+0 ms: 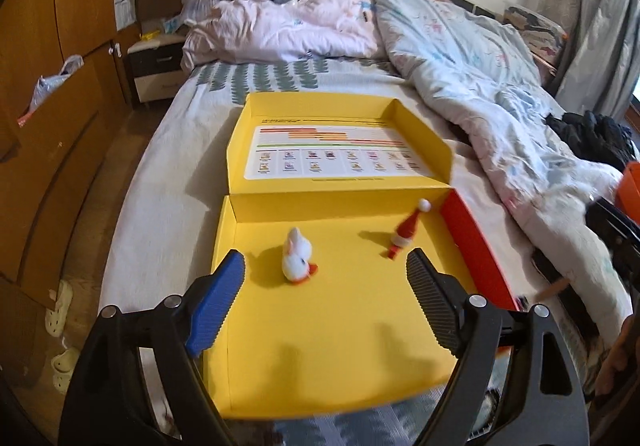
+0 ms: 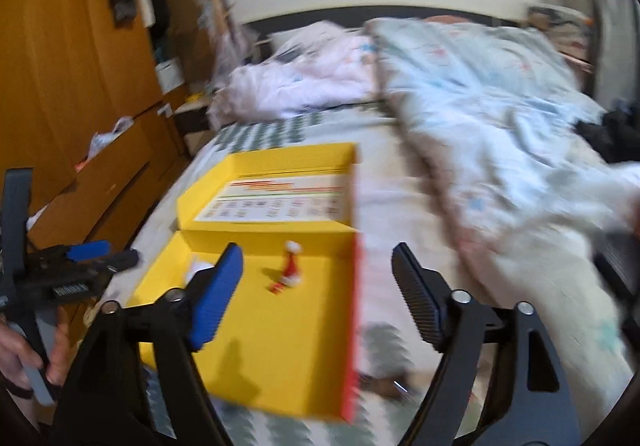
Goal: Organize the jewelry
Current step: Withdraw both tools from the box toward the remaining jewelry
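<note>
While both sets of tongs, the left gripper and right gripper, stand spread wide with nothing between them, a fluffy white rabbit trinket and a small Santa-hat clip lie well apart inside the open yellow box on the bed. Both look featherlight and soft, likely to skid on smooth card. Pinch each gently across its plush middle.

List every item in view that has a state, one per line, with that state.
yellow box: open, lid folded back flat on the bed
white bunny clip: lying in the box, free of both grippers
Santa hat clip: lying tilted in the box, free
left gripper: open, empty
right gripper: open, empty
duvet: rumpled, pushed aside
wardrobe drawer: pulled partly open
</note>
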Demonstrator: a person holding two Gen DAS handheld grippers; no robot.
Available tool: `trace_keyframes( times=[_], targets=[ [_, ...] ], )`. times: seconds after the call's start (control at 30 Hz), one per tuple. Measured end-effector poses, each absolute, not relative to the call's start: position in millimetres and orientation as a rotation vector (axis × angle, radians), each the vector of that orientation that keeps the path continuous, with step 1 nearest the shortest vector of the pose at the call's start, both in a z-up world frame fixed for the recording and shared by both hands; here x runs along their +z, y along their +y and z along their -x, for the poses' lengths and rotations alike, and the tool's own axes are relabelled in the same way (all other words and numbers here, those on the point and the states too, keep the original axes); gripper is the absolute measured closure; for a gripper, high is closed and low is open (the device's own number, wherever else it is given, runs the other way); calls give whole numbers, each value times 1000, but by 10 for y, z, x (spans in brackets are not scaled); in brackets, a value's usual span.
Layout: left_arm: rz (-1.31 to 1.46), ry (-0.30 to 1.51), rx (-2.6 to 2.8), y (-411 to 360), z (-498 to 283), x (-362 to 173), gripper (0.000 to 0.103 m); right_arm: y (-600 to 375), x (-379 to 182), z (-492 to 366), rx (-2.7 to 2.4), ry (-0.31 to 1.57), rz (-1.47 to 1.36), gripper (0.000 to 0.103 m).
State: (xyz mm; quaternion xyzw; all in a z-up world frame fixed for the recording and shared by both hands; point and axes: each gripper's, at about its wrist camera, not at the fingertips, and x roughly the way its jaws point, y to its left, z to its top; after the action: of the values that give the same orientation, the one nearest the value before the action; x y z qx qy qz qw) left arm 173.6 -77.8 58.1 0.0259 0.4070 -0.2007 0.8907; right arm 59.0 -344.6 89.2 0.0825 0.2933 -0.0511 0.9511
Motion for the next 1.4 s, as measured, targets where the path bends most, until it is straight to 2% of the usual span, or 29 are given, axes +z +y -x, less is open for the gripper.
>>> trace_keyframes(
  times=[0.2, 0.37, 0.7, 0.87, 1.07, 1.4],
  targets=[
    [-54, 811, -455, -854, -1334, 609, 19, -4144, 538, 186, -259, 632, -297, 21],
    [-69, 802, -455, -840, -1007, 504, 19, -4559, 122, 435, -313, 716, -442, 21],
    [-1, 863, -367, 26, -680, 189, 19, -4458, -360, 142, -306, 903, -415, 21],
    [-6, 901, -350, 354, -578, -28, 19, -4385, -367, 167, -309, 911, -396, 21],
    [39, 1035, -387, 416, -510, -381, 19, -4283, -389, 179, -308, 923, -377, 21],
    [-106, 1097, -347, 222, -344, -654, 19, -4306, -524, 125, -327, 975, -352, 21]
  ],
)
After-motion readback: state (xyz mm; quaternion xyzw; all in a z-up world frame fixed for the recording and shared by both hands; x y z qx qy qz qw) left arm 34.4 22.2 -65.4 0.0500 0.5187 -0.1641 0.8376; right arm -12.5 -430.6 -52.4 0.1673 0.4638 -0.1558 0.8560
